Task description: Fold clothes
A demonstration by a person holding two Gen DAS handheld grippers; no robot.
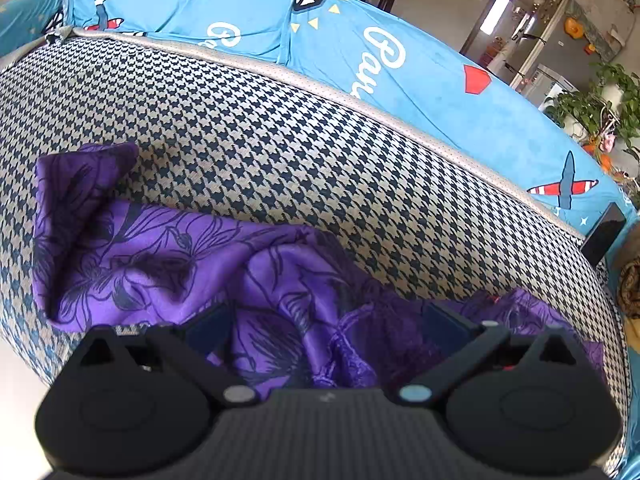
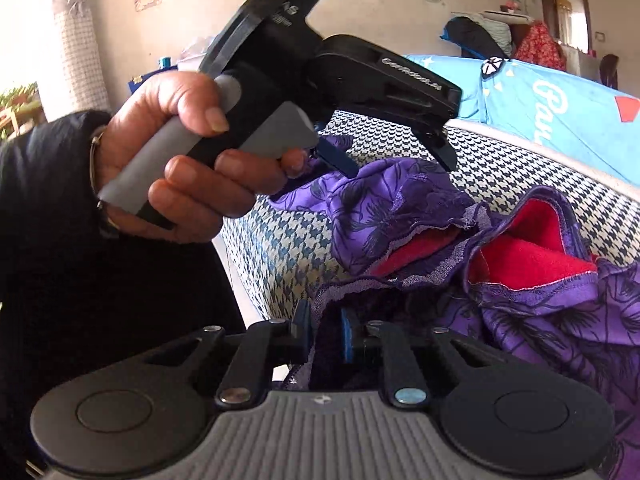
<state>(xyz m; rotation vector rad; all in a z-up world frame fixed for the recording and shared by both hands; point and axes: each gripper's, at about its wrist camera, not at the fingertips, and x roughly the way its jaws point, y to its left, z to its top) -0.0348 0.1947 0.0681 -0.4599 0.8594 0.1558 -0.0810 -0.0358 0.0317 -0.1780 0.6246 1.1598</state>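
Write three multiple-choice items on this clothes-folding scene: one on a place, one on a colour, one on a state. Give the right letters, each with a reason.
1. Where does the purple garment lie?
A. on the checked cushion
B. on a wooden floor
C. in a basket

2. What colour is the garment's lining?
A. yellow
B. red
C. white

3. How does the right gripper stand?
A. wide open above the cloth
B. shut on a book
C. shut on the garment's lace edge

Answers:
1 A: the left wrist view shows the floral cloth spread over the houndstooth cushion.
2 B: red shows inside the open folds in the right wrist view.
3 C: the blue pads stand close together with dark purple lace pinched between them.
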